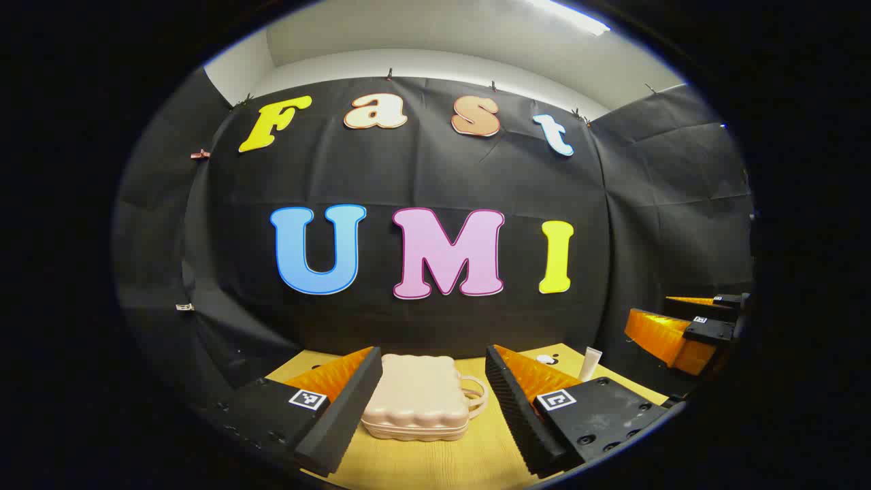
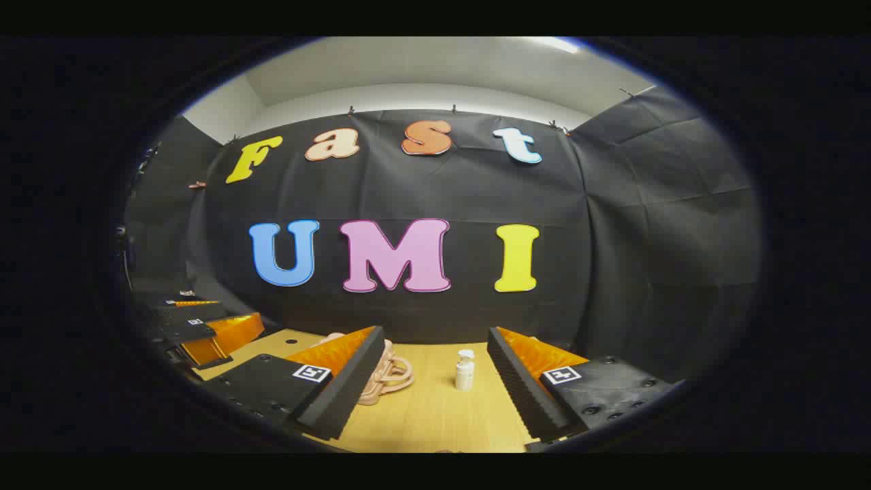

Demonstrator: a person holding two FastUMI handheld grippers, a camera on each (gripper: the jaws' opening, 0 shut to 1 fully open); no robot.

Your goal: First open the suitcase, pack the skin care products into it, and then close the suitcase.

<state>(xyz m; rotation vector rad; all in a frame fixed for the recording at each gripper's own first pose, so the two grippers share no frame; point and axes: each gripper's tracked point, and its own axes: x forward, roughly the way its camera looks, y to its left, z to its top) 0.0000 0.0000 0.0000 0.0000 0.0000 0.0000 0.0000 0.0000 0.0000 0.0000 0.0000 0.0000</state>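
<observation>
My left claw (image 1: 429, 401) hung spread above the worktop (image 1: 435, 463), the closed pink suitcase (image 1: 416, 398) lying just ahead between its fingers. My right claw (image 2: 435, 395) gaped too, a white pump bottle (image 2: 465, 369) ahead. A careless nudge might have toppled the bottle. No product label was readable.
</observation>
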